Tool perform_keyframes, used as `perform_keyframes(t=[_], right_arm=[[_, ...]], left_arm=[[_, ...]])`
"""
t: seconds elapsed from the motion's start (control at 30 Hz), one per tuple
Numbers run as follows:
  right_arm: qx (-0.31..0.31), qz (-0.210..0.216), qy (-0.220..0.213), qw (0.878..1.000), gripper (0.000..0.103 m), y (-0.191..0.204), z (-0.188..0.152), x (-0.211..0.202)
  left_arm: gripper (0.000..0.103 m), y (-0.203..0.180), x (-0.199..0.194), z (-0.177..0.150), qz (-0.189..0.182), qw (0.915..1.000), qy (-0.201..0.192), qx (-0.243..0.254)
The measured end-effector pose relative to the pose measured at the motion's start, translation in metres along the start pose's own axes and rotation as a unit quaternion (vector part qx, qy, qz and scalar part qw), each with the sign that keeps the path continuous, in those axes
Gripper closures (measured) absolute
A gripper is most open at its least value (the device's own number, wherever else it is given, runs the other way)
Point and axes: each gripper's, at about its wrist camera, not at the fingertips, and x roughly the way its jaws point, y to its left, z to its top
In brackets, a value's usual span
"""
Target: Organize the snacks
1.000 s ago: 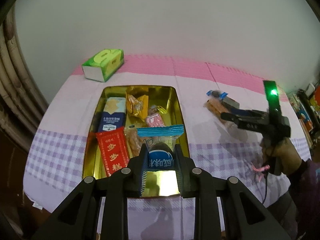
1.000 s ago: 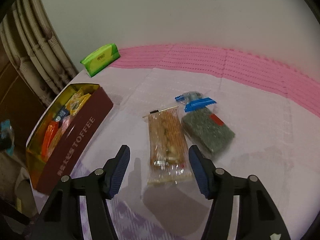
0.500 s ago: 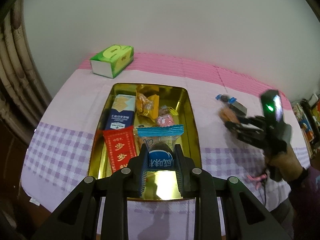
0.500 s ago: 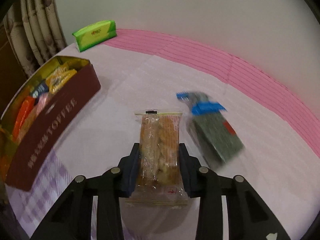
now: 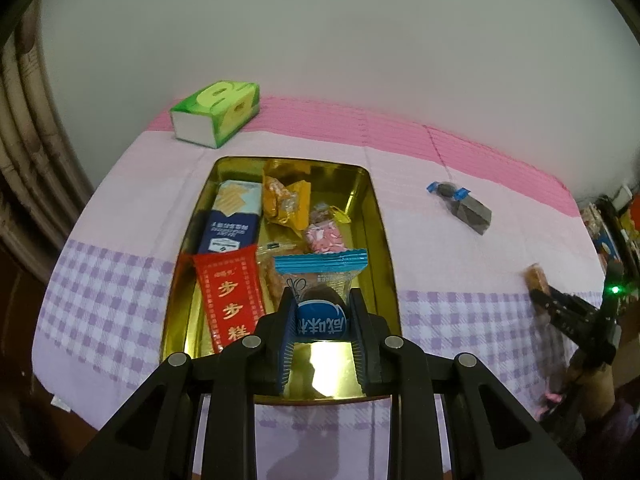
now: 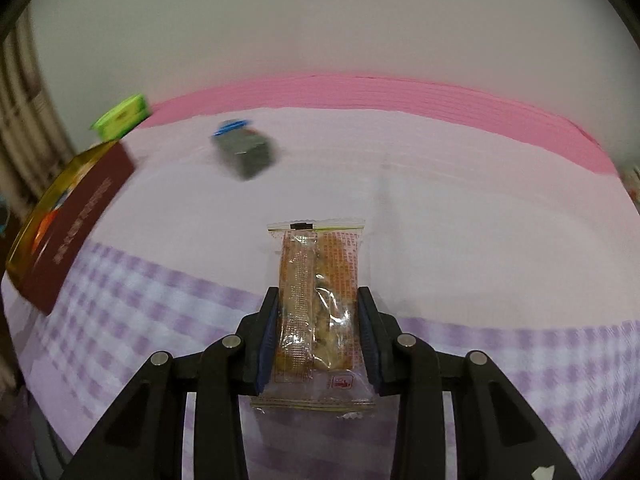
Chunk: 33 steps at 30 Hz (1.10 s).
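Note:
My left gripper [image 5: 322, 322] is shut on a blue-topped clear snack packet [image 5: 321, 276] and holds it over the near end of the gold tin [image 5: 378, 220], which holds several snacks. My right gripper [image 6: 318, 334] is shut on a clear packet of golden biscuits [image 6: 318, 296], lifted above the checked cloth. In the left wrist view the right gripper [image 5: 550, 304] shows at the far right with the biscuit packet [image 5: 537, 278]. A dark packet with blue ends [image 5: 466, 208] lies on the cloth, also blurred in the right wrist view [image 6: 244, 150].
A green tissue box [image 5: 216, 114] stands behind the tin; it also shows in the right wrist view [image 6: 120, 120]. The tin's maroon side [image 6: 76, 228] is at the left there. Curtains hang at the left, and cluttered shelves [image 5: 612, 228] at the right.
My right gripper has shut on the biscuit packet, lifted it and swung to the right, away from the dark packet. My left gripper still holds its packet and has pulled back slightly over the tin.

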Motion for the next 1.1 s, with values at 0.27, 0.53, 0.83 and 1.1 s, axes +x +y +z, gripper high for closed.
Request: perform_keyframes(t=[0.27, 0.53, 0.83, 1.1], right_arm=[[0.015, -0.005, -0.013, 1.0, 0.069, -0.014, -0.004, -0.002], [0.019, -0.001, -0.015, 1.0, 0.068, -0.011, -0.003, 0.001], [0.021, 0.0, -0.016, 1.0, 0.068, -0.015, -0.006, -0.003], [0.021, 0.0, -0.016, 1.0, 0.068, -0.014, -0.005, -0.002]], left_arm=[[0.077, -0.008, 0.013, 0.0, -0.002, 0.9998, 0.009, 0.02], [0.077, -0.008, 0.023, 0.0, -0.009, 0.9996, 0.022, 0.017], [0.077, -0.02, 0.028, -0.002, 0.0, 0.9987, 0.022, 0.046], [0.077, -0.025, 0.029, -0.003, 0.004, 0.9981, 0.023, 0.058]])
